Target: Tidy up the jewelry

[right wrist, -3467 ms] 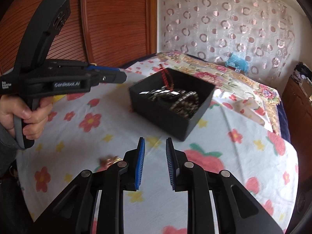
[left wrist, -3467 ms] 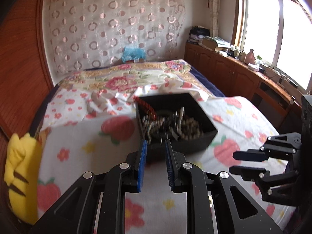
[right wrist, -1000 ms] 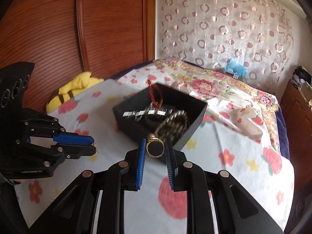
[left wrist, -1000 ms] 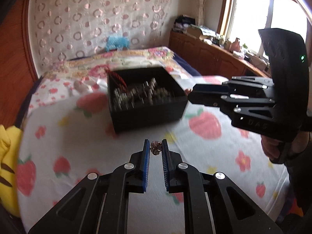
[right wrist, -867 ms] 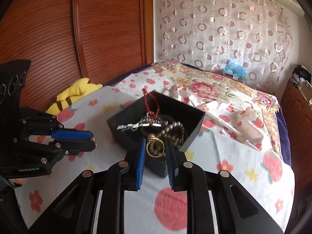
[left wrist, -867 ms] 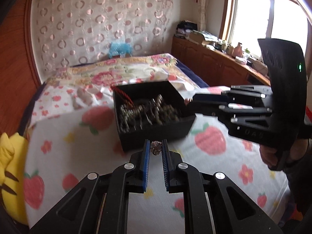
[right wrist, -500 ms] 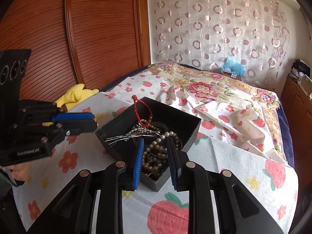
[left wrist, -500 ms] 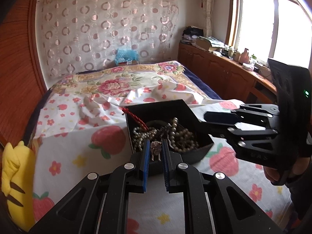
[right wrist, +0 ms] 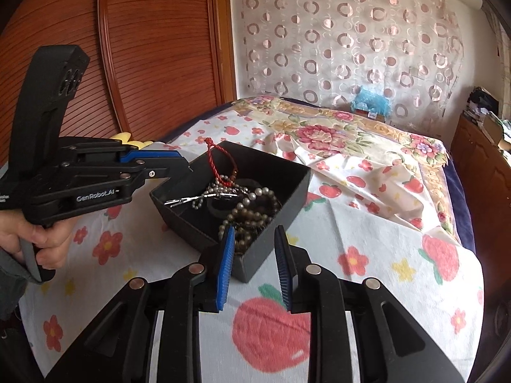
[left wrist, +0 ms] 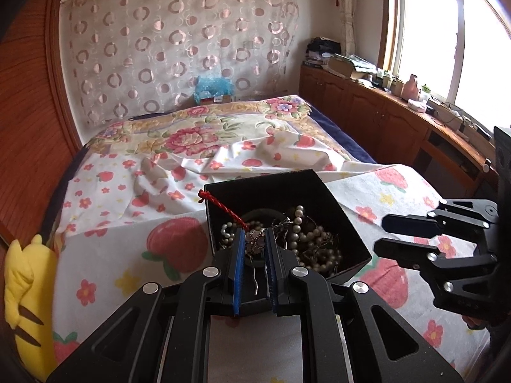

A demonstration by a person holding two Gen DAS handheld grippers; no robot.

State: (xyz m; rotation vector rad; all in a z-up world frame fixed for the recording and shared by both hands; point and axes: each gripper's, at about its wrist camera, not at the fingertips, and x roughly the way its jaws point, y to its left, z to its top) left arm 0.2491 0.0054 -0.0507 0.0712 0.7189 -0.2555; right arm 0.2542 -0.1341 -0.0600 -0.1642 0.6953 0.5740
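The left gripper (left wrist: 255, 249) has its blue-padded jaws drawn close, pinching a small silvery brooch (left wrist: 254, 243) with pale, flower-like clusters. The brooch hangs between the pads over the near left part of a black box (left wrist: 346, 220), just above the jewelry inside. In the right wrist view the same gripper (right wrist: 186, 166) reaches in from the left, its tip at the box's left rim.

The right gripper (right wrist: 254, 252) has its jaws spread apart with nothing between them. It sits at the near corner of the black box (right wrist: 274, 220), one pad over the inside and the other over the outer wall.

The box is open-topped and square, with plain upright walls. It holds a tangle of bead necklaces (right wrist: 252, 206) in pearl and dull bronze tones, a dark ring-shaped piece (right wrist: 223, 202) near the middle, and thin silver hairpins (right wrist: 182, 201) lying toward the left wall. A red braided cord (right wrist: 217, 162) loops up and out over the far left rim.

The box rests on a white sheet (right wrist: 367, 233) printed with strawberries and small flowers, flat on all sides of it. The sheet's edge drops away at the right. Behind the box the fabric bunches into folds over a floral bedspread (right wrist: 322, 134). A yellow plush toy (left wrist: 22, 274) lies at the far left edge, against a wooden panel wall (right wrist: 159, 48).
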